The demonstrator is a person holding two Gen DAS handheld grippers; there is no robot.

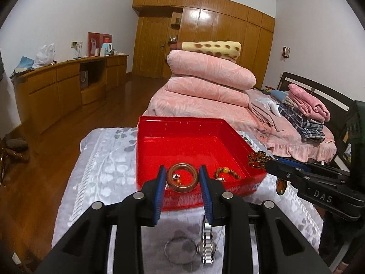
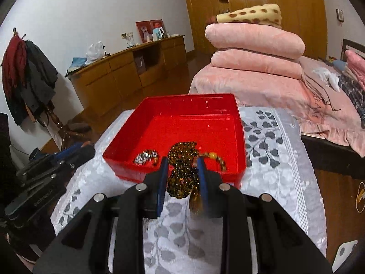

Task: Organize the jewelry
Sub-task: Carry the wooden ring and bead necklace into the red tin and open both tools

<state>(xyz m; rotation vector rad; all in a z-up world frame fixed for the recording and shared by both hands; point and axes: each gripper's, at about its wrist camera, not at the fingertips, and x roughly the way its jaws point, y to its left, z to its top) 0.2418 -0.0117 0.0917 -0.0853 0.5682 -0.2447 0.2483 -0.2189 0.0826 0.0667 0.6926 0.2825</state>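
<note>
Partway: a wooden ring (image 1: 182,178) and bracelet (image 1: 225,173) lie in the red tray (image 1: 178,123), the right gripper (image 2: 182,171) grasps a bead necklace (image 2: 182,159) above its near edge, the left gripper (image 1: 182,182) is released, and a watch (image 1: 207,246) and bangle (image 1: 180,250) wait outside.

Warm indoor light fills both views, fairly bright and even. Glare streaks the glossy wardrobe doors (image 1: 203,20) and glints off the red tray (image 1: 182,137). Heavy fisheye bending curves walls and ceiling, with black vignette at every corner. Near gripper bodies look soft; shadows stay faint.
</note>
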